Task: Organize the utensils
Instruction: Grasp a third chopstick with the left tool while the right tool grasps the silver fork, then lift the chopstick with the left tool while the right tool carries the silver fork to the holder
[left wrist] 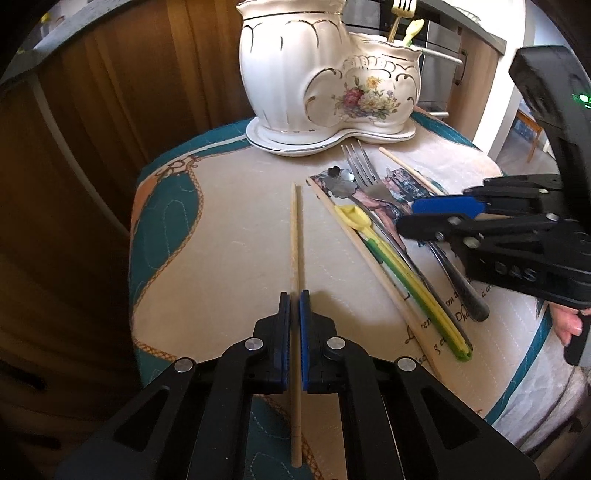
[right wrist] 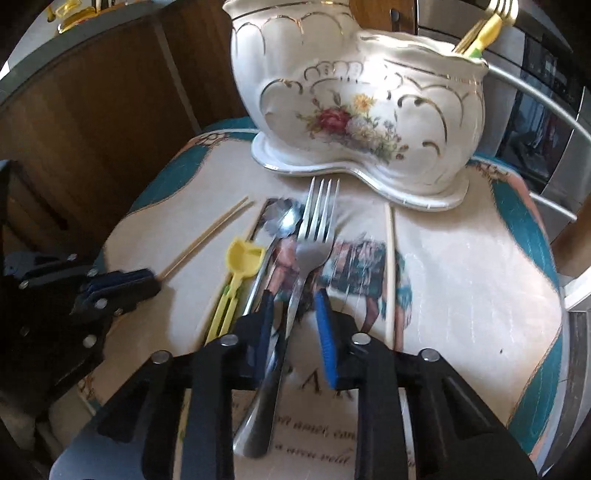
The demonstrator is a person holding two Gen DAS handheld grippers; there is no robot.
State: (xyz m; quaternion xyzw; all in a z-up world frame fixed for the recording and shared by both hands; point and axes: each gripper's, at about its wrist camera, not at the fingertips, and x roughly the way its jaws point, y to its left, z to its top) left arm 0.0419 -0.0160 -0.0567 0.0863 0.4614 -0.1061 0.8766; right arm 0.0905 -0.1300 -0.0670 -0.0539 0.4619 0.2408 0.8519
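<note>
My left gripper point(left wrist: 294, 295) is shut on a pale wooden chopstick point(left wrist: 295, 229) that points toward the white floral ceramic holder point(left wrist: 328, 81). My right gripper point(right wrist: 295, 295) is open, its jaws on either side of the steel fork point(right wrist: 314, 236) lying on the cloth; it also shows in the left wrist view point(left wrist: 424, 218). Beside the fork lie a flower-headed spoon point(right wrist: 279, 221), a yellow-green plastic utensil point(right wrist: 242, 258) and other chopsticks point(right wrist: 389, 266). A gold fork point(right wrist: 495, 14) and a yellow utensil stand in the holder.
The utensils lie on a quilted cloth with teal border point(left wrist: 207, 236) over a small round table. Wooden cabinet doors point(left wrist: 92, 129) stand behind on the left, an oven with a steel handle point(right wrist: 546, 107) on the right.
</note>
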